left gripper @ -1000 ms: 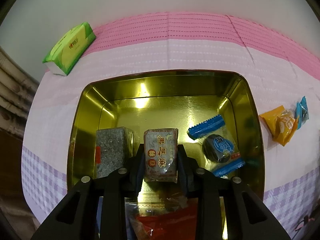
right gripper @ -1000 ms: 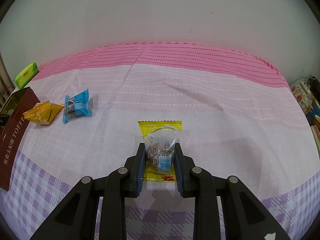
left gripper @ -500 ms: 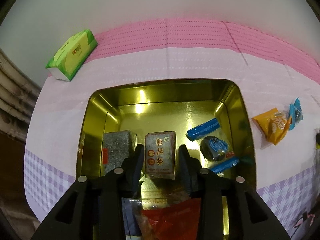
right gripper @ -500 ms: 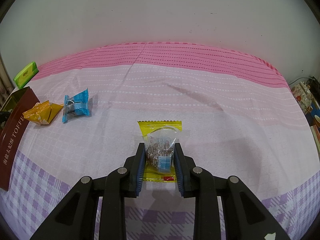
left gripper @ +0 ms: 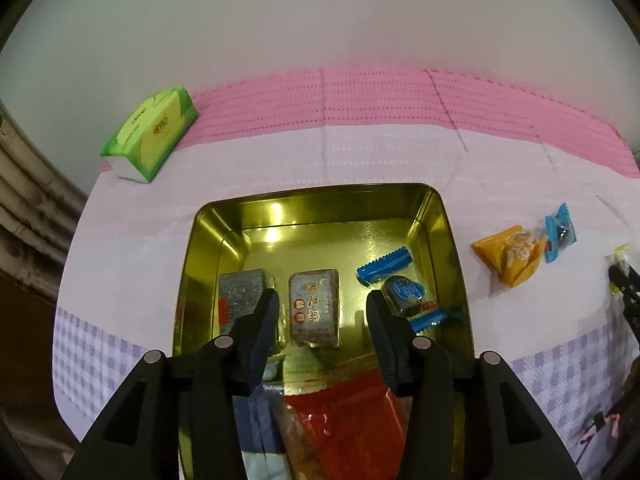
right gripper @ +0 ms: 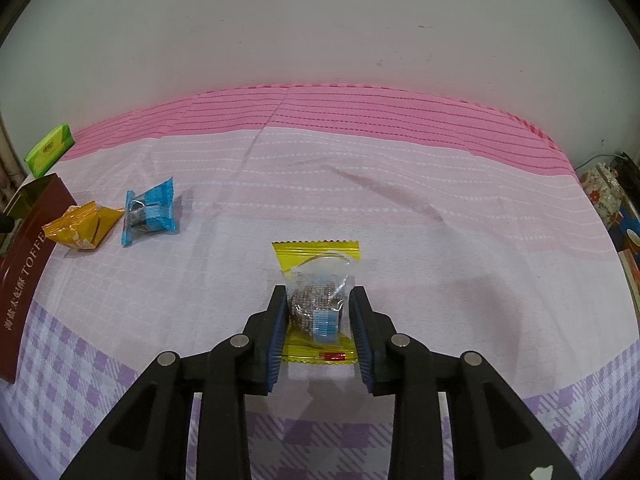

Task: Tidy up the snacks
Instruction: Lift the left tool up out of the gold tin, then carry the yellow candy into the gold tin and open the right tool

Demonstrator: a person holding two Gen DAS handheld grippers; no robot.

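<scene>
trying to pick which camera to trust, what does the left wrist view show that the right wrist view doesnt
Only the left wrist view looks into the gold tin: a grey bar, a brown bar with printed characters, a blue wrapped sweet and a red packet, with the left gripper opening, nothing between its pads.

Only the right wrist view shows the right gripper closed on the yellow-edged snack and the tin's brown lettered side.

Both show the orange packet, a blue sweet on the cloth and the green tissue pack.
</scene>
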